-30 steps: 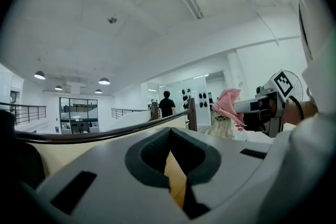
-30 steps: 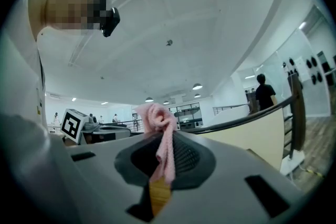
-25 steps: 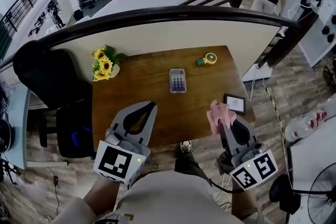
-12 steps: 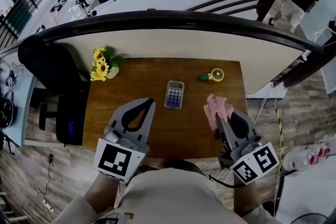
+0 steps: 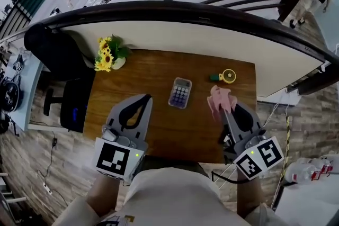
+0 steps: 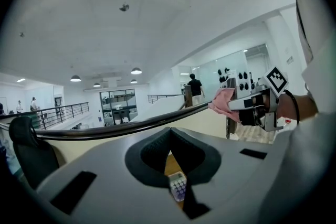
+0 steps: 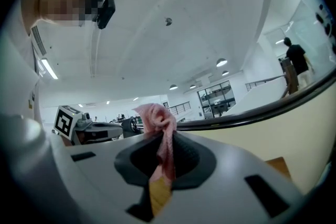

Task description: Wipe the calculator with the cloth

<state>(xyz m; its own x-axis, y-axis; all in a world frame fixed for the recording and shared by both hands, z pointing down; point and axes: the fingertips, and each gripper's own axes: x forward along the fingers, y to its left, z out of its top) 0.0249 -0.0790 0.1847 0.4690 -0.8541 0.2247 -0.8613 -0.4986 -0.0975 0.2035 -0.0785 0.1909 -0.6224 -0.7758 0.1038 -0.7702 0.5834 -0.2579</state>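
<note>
A small calculator [image 5: 180, 92] with purple keys lies flat in the middle of the brown table [image 5: 143, 74]. My right gripper [image 5: 225, 107] is shut on a pink cloth [image 5: 218, 98], which bunches above the jaw tips just right of the calculator and hangs over the table. My left gripper [image 5: 146, 98] hovers over the table's near left part, jaws together and holding nothing. In the left gripper view the calculator [image 6: 177, 186] shows through the gap below the shut left gripper [image 6: 170, 129]. The right gripper view shows the cloth [image 7: 160, 134] pinched in the right gripper [image 7: 167, 135].
A pot of sunflowers [image 5: 108, 54] stands at the table's far left corner. A yellow tape measure [image 5: 228, 76] with a green tab lies at the far right. A dark curved railing [image 5: 175, 10] runs behind the table. A black chair [image 5: 53, 55] stands to the left.
The right gripper has carried the pink cloth forward over the table, closer to the calculator. The left gripper has kept its place. The head view has shifted.
</note>
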